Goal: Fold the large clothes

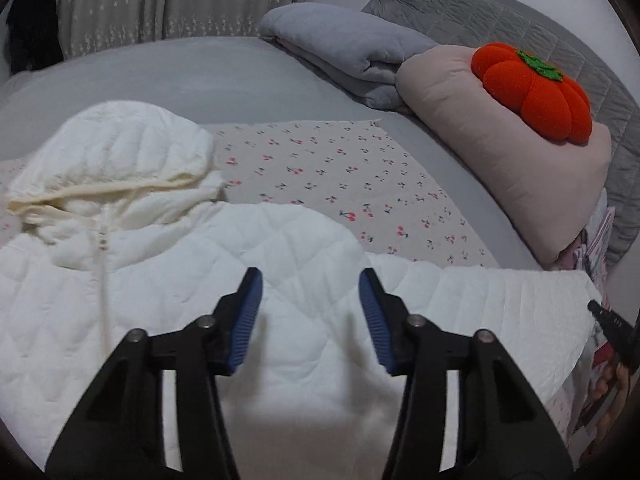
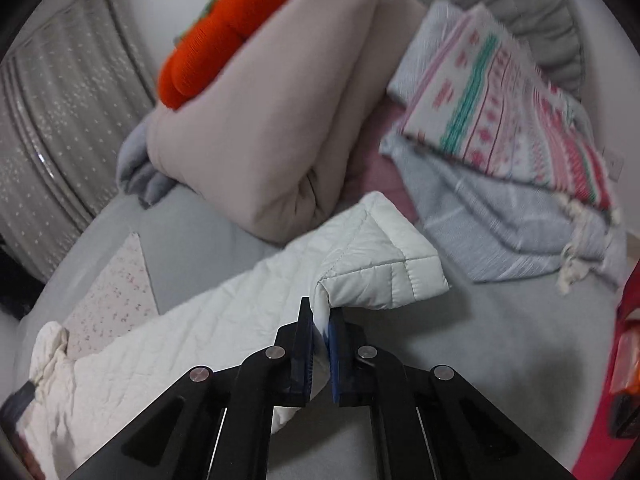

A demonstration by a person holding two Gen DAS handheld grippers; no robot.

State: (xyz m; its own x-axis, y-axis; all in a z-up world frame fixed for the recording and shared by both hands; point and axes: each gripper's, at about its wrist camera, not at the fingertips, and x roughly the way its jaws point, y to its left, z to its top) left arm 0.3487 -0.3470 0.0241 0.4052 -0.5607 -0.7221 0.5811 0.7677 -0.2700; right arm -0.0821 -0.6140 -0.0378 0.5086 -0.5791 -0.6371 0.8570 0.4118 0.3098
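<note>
A white quilted hooded jacket (image 1: 180,280) lies spread front up on the bed, its hood (image 1: 120,152) at the far left and one sleeve (image 1: 480,300) stretched out to the right. My left gripper (image 1: 311,280) hovers over the jacket's chest, open, with nothing between its blue pads. In the right wrist view my right gripper (image 2: 320,312) is shut on the lower edge of the sleeve (image 2: 380,256) near the cuff, and the fabric puckers up between the pads. Its black tip (image 1: 612,320) shows at the sleeve's end in the left wrist view.
A cherry-print sheet (image 1: 340,176) lies under the jacket on the grey bed. Behind stand a folded beige duvet (image 1: 500,152) with an orange pumpkin cushion (image 1: 532,88) and a grey blanket (image 1: 352,48). A patterned folded blanket (image 2: 500,108) and grey towel (image 2: 500,232) sit beyond the cuff.
</note>
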